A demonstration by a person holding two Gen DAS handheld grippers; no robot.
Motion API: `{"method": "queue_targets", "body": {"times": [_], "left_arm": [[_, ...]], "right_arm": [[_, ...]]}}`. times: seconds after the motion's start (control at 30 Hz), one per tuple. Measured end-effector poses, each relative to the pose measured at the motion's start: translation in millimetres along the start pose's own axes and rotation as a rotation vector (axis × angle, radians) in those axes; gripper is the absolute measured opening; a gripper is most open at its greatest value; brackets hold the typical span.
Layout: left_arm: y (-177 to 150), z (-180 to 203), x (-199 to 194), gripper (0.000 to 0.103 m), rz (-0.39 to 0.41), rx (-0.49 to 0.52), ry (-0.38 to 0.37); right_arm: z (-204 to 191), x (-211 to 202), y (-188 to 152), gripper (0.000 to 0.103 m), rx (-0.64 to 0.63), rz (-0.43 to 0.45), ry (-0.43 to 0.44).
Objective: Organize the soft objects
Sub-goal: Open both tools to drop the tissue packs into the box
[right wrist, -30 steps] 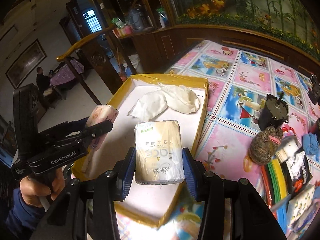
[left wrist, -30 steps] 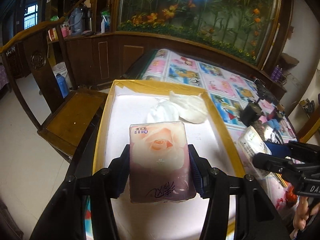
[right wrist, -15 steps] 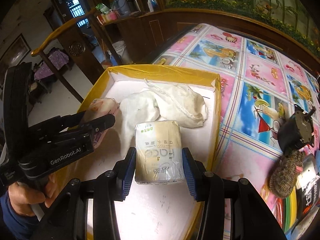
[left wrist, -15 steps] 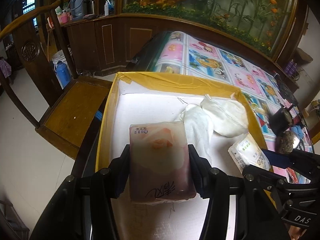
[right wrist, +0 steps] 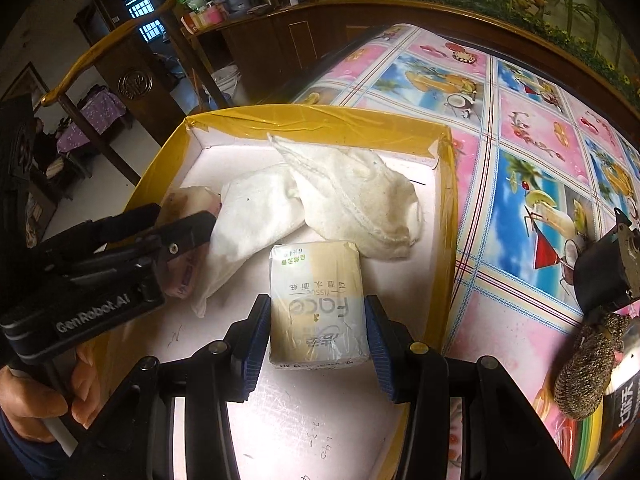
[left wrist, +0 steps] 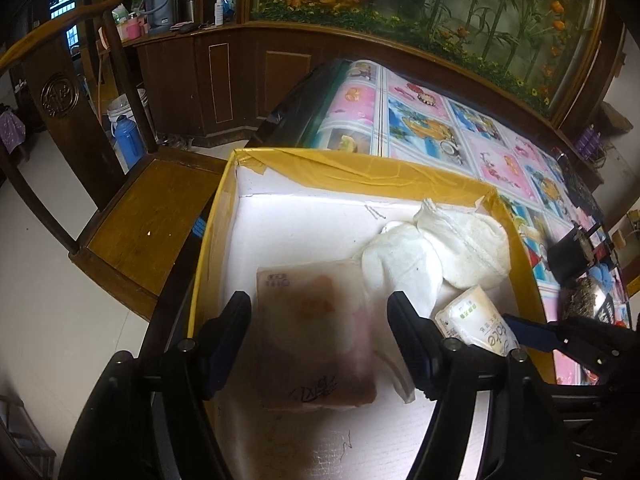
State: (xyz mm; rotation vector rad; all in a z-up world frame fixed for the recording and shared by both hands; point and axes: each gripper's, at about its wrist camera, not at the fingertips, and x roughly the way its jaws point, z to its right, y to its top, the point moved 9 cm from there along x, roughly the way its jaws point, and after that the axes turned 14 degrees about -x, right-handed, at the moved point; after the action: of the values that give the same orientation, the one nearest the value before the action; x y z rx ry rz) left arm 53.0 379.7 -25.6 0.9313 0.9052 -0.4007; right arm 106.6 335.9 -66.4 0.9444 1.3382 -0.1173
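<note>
Both wrist cams close, angled down; shared yellow-rimmed box point(left wrist: 352, 172) point(right wrist: 320, 118).

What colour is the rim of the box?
Yellow; the box rim shows best in the right wrist view.

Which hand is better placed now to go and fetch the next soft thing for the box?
Left. The left gripper has just been opening, and the pink tissue pack lies loose between its jaws in the box. The right gripper is shut on the Face tissue pack.

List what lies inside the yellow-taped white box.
Two white cloths, a pink rose-print tissue pack and a beige tissue pack. The floor beneath them is hidden.
</note>
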Motion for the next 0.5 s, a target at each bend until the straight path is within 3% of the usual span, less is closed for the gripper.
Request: {"method": "queue_targets", "body": {"times": [0.3,0.5], "left_arm": [[-2,9,-29,0.073,0.029,-0.028,-0.049],[-18,32,-75,0.076,0.081,-0.031,-0.146]], "right_arm": [[0,-32,-4,0.054,0.01,0.058,0.027],[-6,-71,-33,0.054,0.033,0.123,0.091]]}}
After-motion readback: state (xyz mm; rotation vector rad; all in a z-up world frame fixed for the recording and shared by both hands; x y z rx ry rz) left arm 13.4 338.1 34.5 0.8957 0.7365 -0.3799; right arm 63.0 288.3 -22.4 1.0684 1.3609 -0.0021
